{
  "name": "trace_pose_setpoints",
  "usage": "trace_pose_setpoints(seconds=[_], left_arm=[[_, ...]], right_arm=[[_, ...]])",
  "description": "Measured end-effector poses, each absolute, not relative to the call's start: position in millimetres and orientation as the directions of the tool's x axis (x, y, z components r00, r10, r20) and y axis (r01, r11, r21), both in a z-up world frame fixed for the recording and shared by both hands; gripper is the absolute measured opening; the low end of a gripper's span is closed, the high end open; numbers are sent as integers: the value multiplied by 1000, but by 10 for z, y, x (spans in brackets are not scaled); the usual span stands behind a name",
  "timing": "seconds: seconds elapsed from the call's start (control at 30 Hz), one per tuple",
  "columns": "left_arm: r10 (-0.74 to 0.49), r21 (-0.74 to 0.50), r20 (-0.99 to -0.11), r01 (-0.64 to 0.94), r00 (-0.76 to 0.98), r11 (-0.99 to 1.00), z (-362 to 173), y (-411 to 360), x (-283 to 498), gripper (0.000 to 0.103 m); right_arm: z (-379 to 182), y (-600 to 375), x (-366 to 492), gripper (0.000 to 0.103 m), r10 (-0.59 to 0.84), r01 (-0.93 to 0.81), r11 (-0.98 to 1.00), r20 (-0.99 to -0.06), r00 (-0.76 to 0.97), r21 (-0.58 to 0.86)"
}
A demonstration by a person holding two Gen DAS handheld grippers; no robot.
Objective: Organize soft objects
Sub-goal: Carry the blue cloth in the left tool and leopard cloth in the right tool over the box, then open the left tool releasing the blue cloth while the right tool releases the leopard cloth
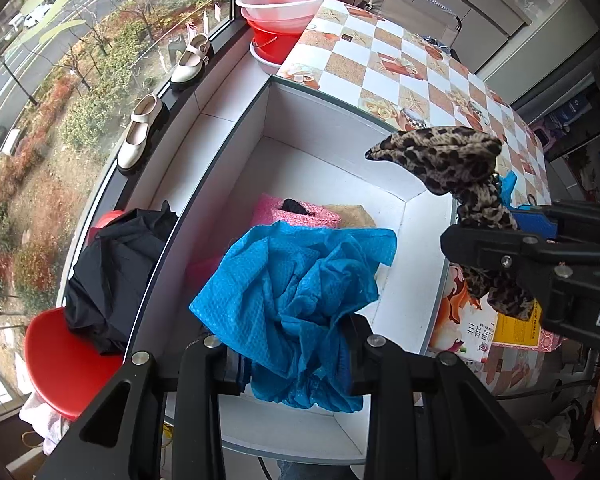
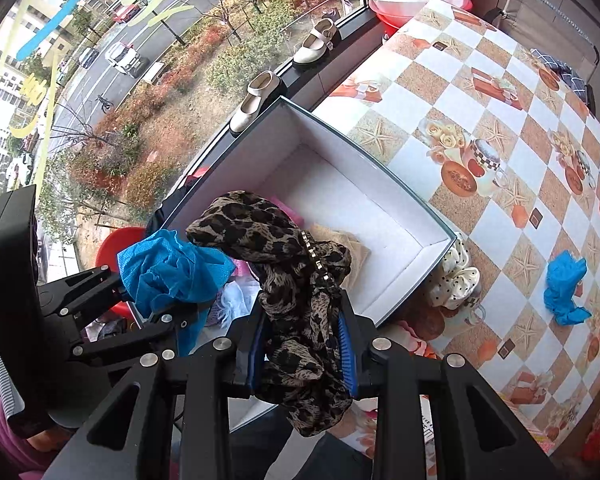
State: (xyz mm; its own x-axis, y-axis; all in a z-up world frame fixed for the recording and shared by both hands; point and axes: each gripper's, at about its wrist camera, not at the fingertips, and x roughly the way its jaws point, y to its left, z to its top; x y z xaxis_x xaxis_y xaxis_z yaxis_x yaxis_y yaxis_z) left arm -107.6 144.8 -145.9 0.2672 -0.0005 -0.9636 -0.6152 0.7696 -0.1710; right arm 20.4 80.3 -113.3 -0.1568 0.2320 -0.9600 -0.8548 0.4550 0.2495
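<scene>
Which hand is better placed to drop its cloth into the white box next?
Left, probably. The left gripper holds the blue cloth directly over the white box, while the right gripper holds the leopard scarf nearer the box's edge.

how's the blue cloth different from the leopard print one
The blue cloth is plain bright blue with a waffle-like texture; the leopard print cloth is tan with dark spots and a studded strip. The left gripper pinches the blue one, the right gripper the leopard one. Both hang crumpled above the white box.
</scene>
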Motion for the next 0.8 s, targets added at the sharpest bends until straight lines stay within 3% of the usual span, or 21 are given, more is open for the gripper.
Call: trace_pose_setpoints(seconds=[0.8], left_arm=[[-19, -151, -976, -615, 216, 774, -1655, 1387, -964, 35]], right_arm=[[-1282, 971, 326, 32, 208, -857, 445, -960, -185, 262]])
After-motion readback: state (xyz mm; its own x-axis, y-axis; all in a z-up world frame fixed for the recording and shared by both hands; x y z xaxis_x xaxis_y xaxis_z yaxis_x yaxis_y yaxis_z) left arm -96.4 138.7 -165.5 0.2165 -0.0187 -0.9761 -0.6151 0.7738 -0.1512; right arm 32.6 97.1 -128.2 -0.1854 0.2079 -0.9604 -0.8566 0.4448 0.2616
